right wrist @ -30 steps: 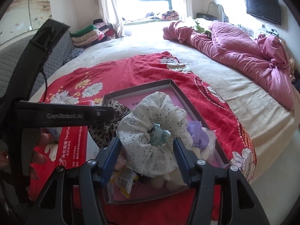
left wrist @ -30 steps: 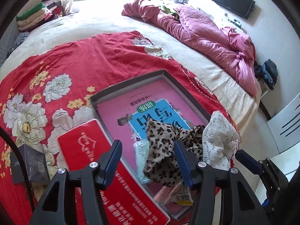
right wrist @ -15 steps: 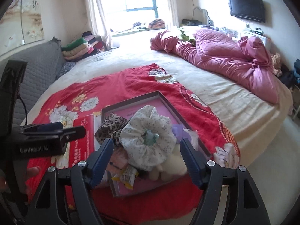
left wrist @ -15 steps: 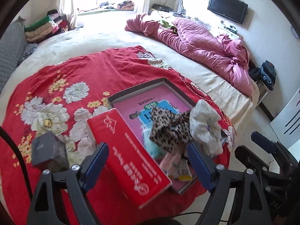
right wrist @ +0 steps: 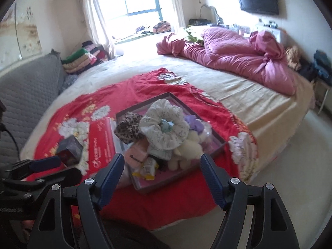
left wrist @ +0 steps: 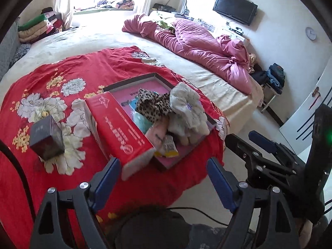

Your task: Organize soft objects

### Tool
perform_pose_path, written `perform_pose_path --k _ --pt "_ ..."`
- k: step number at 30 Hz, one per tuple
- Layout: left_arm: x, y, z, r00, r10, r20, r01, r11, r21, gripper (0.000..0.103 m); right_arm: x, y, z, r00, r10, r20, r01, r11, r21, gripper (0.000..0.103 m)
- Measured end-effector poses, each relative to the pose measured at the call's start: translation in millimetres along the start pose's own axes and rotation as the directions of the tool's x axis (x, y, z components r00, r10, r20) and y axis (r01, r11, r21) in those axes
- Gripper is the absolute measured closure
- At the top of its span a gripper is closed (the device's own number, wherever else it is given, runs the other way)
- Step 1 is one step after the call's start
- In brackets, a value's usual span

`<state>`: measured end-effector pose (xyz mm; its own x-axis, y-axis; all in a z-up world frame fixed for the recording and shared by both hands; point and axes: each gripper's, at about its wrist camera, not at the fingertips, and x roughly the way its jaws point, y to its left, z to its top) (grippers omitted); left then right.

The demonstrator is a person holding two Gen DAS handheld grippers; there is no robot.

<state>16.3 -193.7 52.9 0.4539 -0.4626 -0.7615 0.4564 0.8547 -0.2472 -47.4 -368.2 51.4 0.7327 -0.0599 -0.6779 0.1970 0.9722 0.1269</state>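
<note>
A dark-rimmed tray (left wrist: 132, 81) (right wrist: 143, 103) with a pink bottom lies on the red flowered cloth (left wrist: 62, 68). Soft things are piled in it: a leopard-print scrunchie (left wrist: 153, 103) (right wrist: 128, 126), a white flowered scrunchie (left wrist: 184, 101) (right wrist: 164, 128), a purple piece (right wrist: 195, 122), a cream plush toy (right wrist: 186, 147) and small packets. My left gripper (left wrist: 162, 166) hangs open and empty, back from the tray's near corner. My right gripper (right wrist: 161, 161) is open and empty too, above the tray's near edge. Each gripper shows in the other's view: the right gripper (left wrist: 249, 143) and the left gripper (right wrist: 56, 169).
A long red box (left wrist: 122, 128) (right wrist: 99, 143) lies against the tray's left side. A small dark box (left wrist: 47, 137) (right wrist: 70, 147) stands left of it. A crumpled pink quilt (left wrist: 199, 47) lies across the far bed. Folded clothes (right wrist: 81, 60) are stacked by the window. Bare floor (right wrist: 290, 166) is on the right.
Both grippers opened wider, let go of the scrunchies and drew back and up from the tray. The leopard and white scrunchies now rest on the pile.
</note>
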Motion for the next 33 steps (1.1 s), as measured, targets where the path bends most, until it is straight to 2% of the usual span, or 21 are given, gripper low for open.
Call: perform_pose_path --k 2,10,15,29,33 --pt "-4.7 -0.5 -7.6 1.000 0.022 0.017 -0.022 1.000 -0.009 0.019 -6.1 1.0 -4.3 1.000 -0.020 0.003 0.020 1.000 0.000 0.026" --pt "-5.3 3.5 -21.0 0.998 0.059 -0.014 -0.060 0.998 -0.015 0.019 -18.8 9.6 -20.5 0.995 -0.096 -0.012 0.096 0.995 -0.003 0.026" --pt "-8.8 4.9 -23.6 0.998 0.061 -0.011 -0.061 0.998 -0.011 0.019 -17.6 12.0 -27.0 0.995 -0.092 -0.030 0.092 0.996 -0.008 0.026" --pt "-5.8 7.7 -25.4 0.992 0.123 -0.029 -0.123 0.992 0.004 0.019 -16.3 13.8 -30.4 0.996 -0.085 -0.039 0.085 0.996 -0.014 0.026" --pt "-7.8 10.0 -25.2 0.991 0.137 -0.012 -0.137 0.991 -0.001 0.019 -15.5 15.2 -31.8 0.996 -0.079 -0.044 0.079 0.997 -0.020 0.026"
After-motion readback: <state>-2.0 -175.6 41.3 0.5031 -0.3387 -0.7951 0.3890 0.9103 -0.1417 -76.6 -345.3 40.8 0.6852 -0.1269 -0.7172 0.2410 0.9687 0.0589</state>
